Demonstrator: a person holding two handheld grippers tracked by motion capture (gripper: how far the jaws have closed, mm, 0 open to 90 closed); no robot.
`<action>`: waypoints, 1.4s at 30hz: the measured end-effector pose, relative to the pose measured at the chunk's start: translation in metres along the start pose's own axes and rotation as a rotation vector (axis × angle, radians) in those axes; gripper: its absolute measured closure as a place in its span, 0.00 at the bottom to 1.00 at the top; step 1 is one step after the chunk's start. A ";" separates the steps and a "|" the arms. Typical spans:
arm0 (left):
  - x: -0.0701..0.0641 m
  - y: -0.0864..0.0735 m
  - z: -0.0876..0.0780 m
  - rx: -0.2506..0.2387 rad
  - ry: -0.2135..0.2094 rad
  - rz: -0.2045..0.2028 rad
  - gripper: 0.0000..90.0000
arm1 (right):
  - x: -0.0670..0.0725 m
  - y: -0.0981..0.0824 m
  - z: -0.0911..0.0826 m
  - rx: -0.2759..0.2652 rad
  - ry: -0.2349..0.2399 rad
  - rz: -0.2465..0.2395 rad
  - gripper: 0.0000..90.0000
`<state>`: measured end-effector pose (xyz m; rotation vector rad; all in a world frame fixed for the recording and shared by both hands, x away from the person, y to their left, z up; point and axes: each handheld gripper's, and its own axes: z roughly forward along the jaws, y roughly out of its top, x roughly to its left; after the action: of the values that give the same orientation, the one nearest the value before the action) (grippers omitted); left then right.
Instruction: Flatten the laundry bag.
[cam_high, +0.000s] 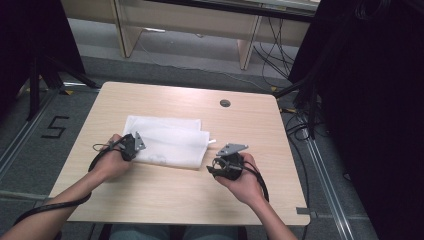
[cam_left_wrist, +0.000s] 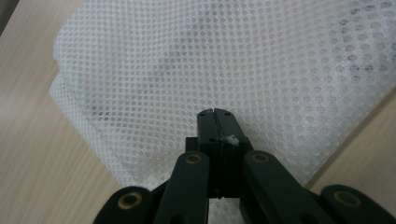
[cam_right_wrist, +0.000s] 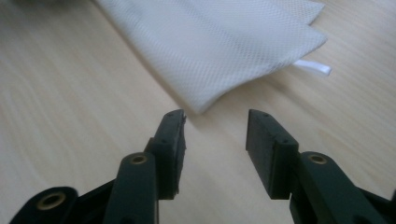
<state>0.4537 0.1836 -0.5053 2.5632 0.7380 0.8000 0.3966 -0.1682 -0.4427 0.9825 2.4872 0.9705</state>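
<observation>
Your left gripper (cam_high: 134, 145) sits at the 9 o'clock edge of the folded white mesh fabric bag (cam_high: 167, 140), and from above your own hand and the grey three-cornered plate cover its tips. In the left gripper view its black jaws are pressed together, with a tiny white scrap of mesh caught at the seam; how much of the fabric is pinched there is hard to make out. The cloth under them is a net of small round holes, laid in at least two layers, the lower one peeking out as a paler edge at 9 o'clock.

Your right gripper (cam_high: 220, 167) lies near the bag's 4 o'clock corner. In the right gripper view its jaws stand spread with nothing between them, only bare table, and the bag's pointed corner (cam_right_wrist: 198, 108) is just past the tip of the jaw at 10 o'clock; whether it touches that tip you cannot tell. A small white ribbon tab (cam_right_wrist: 314, 67) sticks out from the bag at 2 o'clock, its far end blurred.

The bag lies flat near the middle of the light wood-grain table (cam_high: 165, 192). A round dark grommet (cam_high: 225, 103) is set in the tabletop at 12 o'clock, well apart from the bag.
</observation>
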 end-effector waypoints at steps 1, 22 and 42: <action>0.000 -0.002 -0.001 -0.005 -0.004 0.000 1.00 | -0.003 0.006 0.004 -0.003 -0.004 0.011 0.63; 0.032 -0.019 -0.020 -0.154 0.039 -0.348 0.83 | -0.067 0.068 0.107 0.184 -0.102 0.234 0.45; 0.017 -0.021 -0.004 -0.109 -0.202 -0.457 0.86 | -0.050 0.035 0.074 0.389 -0.005 0.068 1.00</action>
<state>0.4554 0.2103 -0.5050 2.2078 1.1198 0.4152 0.4862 -0.1482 -0.4712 1.1843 2.7120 0.5051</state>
